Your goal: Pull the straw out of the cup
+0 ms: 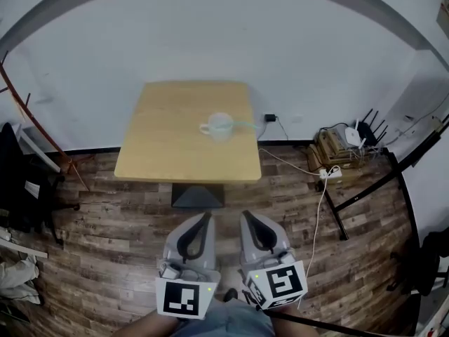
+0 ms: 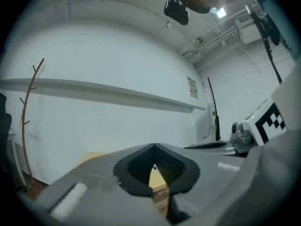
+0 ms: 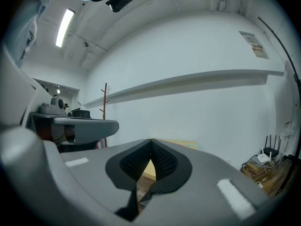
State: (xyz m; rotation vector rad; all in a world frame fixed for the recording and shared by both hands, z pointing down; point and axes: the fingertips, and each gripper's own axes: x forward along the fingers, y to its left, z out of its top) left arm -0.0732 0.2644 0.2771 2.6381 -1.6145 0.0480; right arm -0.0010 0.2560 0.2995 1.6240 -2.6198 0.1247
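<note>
Wooden table (image 1: 161,142) (cup (image 1: 220,126) on top) near wall (image 1: 210,34).

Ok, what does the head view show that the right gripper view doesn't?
Only the head view: the cup with its straw shown plainly, and the table's dark base. Only the right gripper view: the ceiling light, the wall ledge, and the right gripper's jaws meeting at their tips with nothing between them. Both: the table, the left gripper and the router by the wall.
</note>
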